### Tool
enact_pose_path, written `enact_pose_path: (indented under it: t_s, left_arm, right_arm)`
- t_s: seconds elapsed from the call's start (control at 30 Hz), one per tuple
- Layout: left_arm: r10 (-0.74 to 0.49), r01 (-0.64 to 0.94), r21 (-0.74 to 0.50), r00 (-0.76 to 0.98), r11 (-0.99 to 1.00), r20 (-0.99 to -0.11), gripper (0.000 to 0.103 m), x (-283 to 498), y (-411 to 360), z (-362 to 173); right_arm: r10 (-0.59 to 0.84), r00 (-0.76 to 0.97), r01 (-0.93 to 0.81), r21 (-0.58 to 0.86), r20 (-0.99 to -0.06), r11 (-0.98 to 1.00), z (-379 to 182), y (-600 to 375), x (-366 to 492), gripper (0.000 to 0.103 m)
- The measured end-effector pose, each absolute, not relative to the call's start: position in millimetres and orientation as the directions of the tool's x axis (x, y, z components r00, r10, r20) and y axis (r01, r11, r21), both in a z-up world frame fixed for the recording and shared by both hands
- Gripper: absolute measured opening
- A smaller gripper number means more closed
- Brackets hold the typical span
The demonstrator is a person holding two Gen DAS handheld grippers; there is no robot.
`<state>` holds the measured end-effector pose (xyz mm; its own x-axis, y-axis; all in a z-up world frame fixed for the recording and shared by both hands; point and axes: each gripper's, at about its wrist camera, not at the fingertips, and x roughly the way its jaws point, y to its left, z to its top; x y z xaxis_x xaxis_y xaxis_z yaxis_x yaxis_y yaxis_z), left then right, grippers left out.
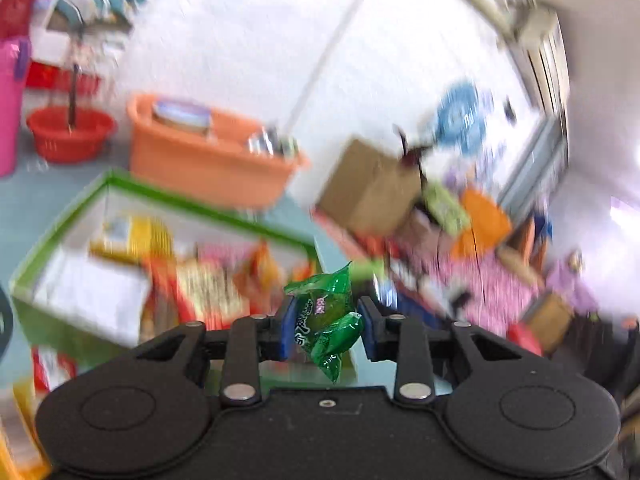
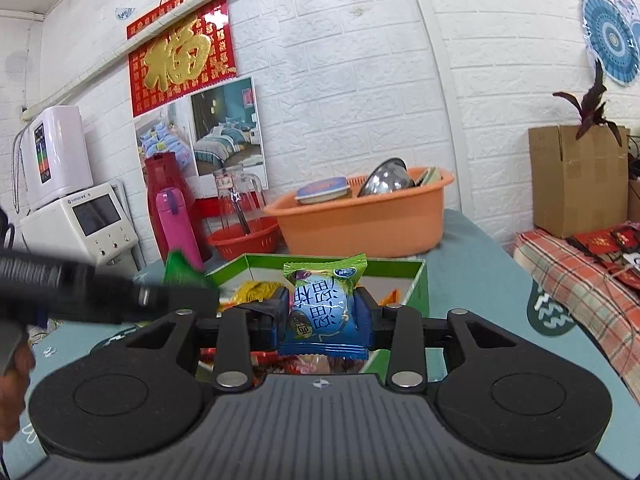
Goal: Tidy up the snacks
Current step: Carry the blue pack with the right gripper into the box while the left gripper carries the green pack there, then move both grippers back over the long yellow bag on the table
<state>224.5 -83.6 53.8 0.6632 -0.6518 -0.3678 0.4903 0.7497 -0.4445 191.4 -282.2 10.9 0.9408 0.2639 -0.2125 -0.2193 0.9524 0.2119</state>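
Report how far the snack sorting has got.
Done: several packets already lie in the green-rimmed box. In hand: the left hand-held gripper is shut on a green packet; the right hand-held gripper is shut on a blue packet above the box. Left: placing both.

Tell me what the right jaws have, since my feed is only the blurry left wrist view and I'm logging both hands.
Observer: The right gripper is shut on a blue snack packet with a green top edge.
Operator: Where is it relative to the green box?
Observer: Seen from the right wrist, the packet hangs in front of the green-rimmed box, which already holds other snacks.
Operator: Anything sharp behind the orange basin that my blur hides?
Observer: A red hanging with a gold character is on the white brick wall, above and left of the orange basin.
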Motion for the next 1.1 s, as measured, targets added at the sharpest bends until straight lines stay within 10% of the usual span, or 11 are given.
enact_pose_path:
  t_s: [0.3, 0.4, 1.1]
  left_arm:
    - [-0.601, 0.415, -0.477, 0.717, 0.775, -0.353, 0.077, 276.1, -90.6, 48.1]
    - [-0.582, 0.393, -0.466, 0.715, 0.793, -0.388, 0.103, 283.8, -87.7, 31.1]
    - [-0.495, 0.276, -0.493, 0.774, 0.825, -0.396, 0.103, 153.9, 3.2, 52.1]
  right_arm:
    - [0.27, 0.943, -0.234, 0.189, -0.193, 0.954, 4.2, -279.1, 235.2, 0.064]
    - [0.254, 0.935, -0.215, 0.176, -0.247, 0.961, -14.5, -276.7, 247.4, 0.103]
    - [0.399, 0.885, -0.319, 0.311, -0.239, 0.895, 5.2, -256.6, 152.3, 0.103]
